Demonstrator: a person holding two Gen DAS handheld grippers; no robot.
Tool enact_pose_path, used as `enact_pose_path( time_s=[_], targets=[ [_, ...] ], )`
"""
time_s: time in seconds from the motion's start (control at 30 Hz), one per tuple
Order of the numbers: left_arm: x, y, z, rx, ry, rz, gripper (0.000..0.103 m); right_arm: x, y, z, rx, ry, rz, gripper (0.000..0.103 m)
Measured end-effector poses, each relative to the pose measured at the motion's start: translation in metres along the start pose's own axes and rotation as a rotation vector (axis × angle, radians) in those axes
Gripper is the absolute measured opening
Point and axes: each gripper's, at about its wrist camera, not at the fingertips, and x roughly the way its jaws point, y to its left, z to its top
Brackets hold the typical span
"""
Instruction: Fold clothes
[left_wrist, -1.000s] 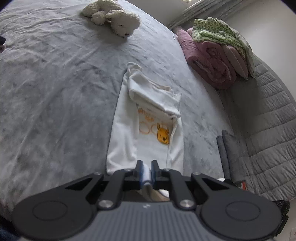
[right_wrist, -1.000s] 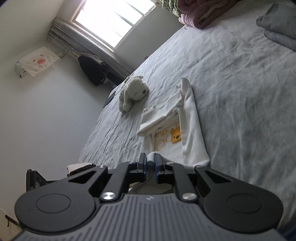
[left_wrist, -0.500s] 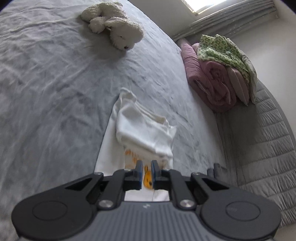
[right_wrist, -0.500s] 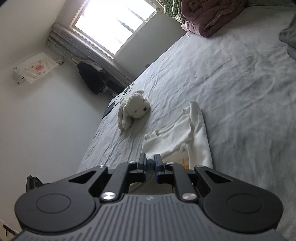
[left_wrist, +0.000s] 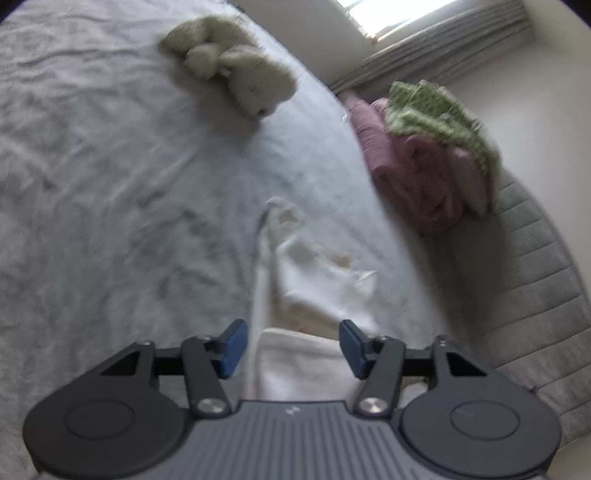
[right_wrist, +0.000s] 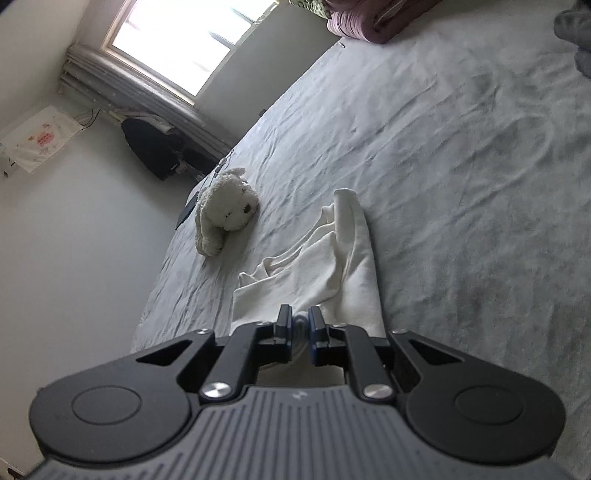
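on the grey bed (right_wrist: 461, 155) lies the white shirt (right_wrist: 332, 269), its near end doubled over toward the collar. the fold looks nearly laid. the left gripper (left_wrist: 291, 343) is opening, fabric loose between its jaws; the right gripper (right_wrist: 296, 328) pinches the hem, not yet released. the left view is blurred, and the grippers hide the near edge.

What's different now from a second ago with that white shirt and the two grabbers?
Both grippers carried the white shirt's near hem forward over itself, hiding the bear print. The left gripper is opening its jaws and has let go; folded cloth lies between them, unpinched. The right gripper stays shut on the shirt. The plush dog and pink blankets kept their places on the bed.
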Motion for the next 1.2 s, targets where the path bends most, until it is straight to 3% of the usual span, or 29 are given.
enact_pose_path(
  time_s=[0.2, 0.23, 0.3, 0.33, 0.47, 0.57, 0.67, 0.7, 0.83, 0.93, 1.1, 1.2],
  targets=[
    [0.033, -0.012, -0.016, 0.126, 0.052, 0.051, 0.065, 0.016, -0.015, 0.007, -0.024, 0.066, -0.078, 0.021],
    [0.035, -0.013, -0.017, 0.143, 0.054, 0.056, 0.065, 0.011, -0.014, 0.008, -0.052, 0.056, -0.075, 0.036],
    [0.04, -0.016, -0.019, 0.177, 0.058, 0.065, 0.065, 0.004, -0.014, 0.009, -0.102, 0.033, -0.062, 0.055],
    [0.042, -0.017, -0.02, 0.194, 0.06, 0.07, 0.065, 0.001, -0.014, 0.01, -0.125, 0.025, -0.054, 0.056],
    [0.049, -0.018, -0.025, 0.238, 0.057, 0.093, 0.063, -0.003, -0.01, 0.01, -0.253, 0.017, -0.04, 0.056],
    [0.047, -0.022, -0.03, 0.266, 0.042, 0.081, 0.055, 0.008, 0.002, -0.003, -0.398, 0.077, -0.011, 0.056],
    [0.042, -0.02, -0.034, 0.256, 0.036, 0.055, 0.054, 0.017, 0.01, -0.018, -0.499, 0.137, -0.004, 0.054],
    [0.041, -0.019, -0.035, 0.251, 0.034, 0.046, 0.055, 0.019, 0.01, -0.023, -0.518, 0.148, -0.014, 0.049],
    [0.044, -0.02, -0.042, 0.257, 0.067, 0.011, 0.059, 0.026, 0.002, -0.032, -0.489, 0.195, -0.028, 0.031],
    [0.043, -0.023, -0.048, 0.278, 0.07, 0.016, 0.062, 0.025, -0.001, -0.037, -0.467, 0.193, -0.05, 0.028],
    [0.03, -0.02, -0.059, 0.248, 0.059, 0.011, 0.063, 0.01, -0.01, -0.042, -0.324, 0.164, -0.028, 0.031],
    [0.026, -0.022, -0.07, 0.26, 0.061, 0.02, 0.063, 0.008, -0.009, -0.048, -0.317, 0.184, -0.03, 0.032]
  ],
)
